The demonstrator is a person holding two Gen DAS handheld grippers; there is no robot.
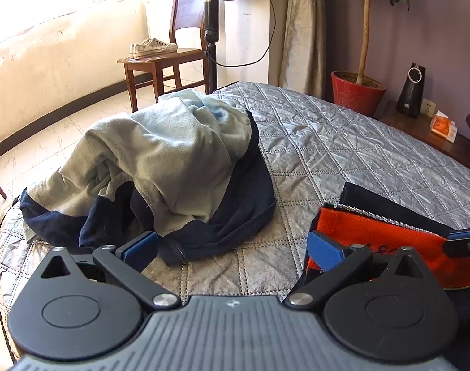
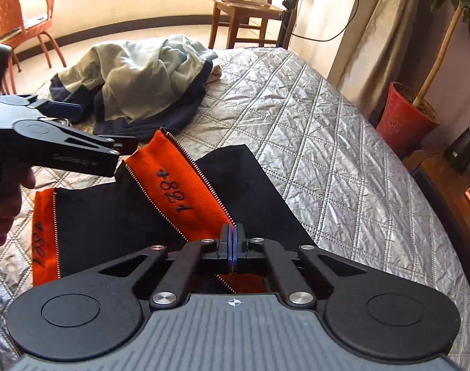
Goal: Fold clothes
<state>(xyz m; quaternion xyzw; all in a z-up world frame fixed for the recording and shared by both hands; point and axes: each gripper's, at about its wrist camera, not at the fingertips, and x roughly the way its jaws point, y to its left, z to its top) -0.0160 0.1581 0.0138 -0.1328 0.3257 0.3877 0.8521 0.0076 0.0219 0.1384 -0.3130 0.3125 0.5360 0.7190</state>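
The jacket (image 2: 117, 216), black with orange zip facings, lies on the quilted bed (image 2: 312, 142) near its near edge, front open and one facing turned back so the stitched number shows. The right gripper (image 2: 234, 241) has its jaws pressed together on the zip edge of that orange facing, a thin strip of fabric pinched between the pads. The left gripper (image 1: 231, 247) hangs over the jacket's far left corner with its jaws wide apart, one pad (image 1: 323, 247) just above the orange cloth, nothing held.

This looks like the opening of a fold: one front panel is gripped and ready to be carried across. The next move likely calls for the left gripper to close on its corner so both ends travel together and the panel lands flat.

Both grippers tilt downward toward the bed. A pile (image 1: 160, 167) of pale and navy clothes waits near the bed's far left edge, well apart from the jacket.
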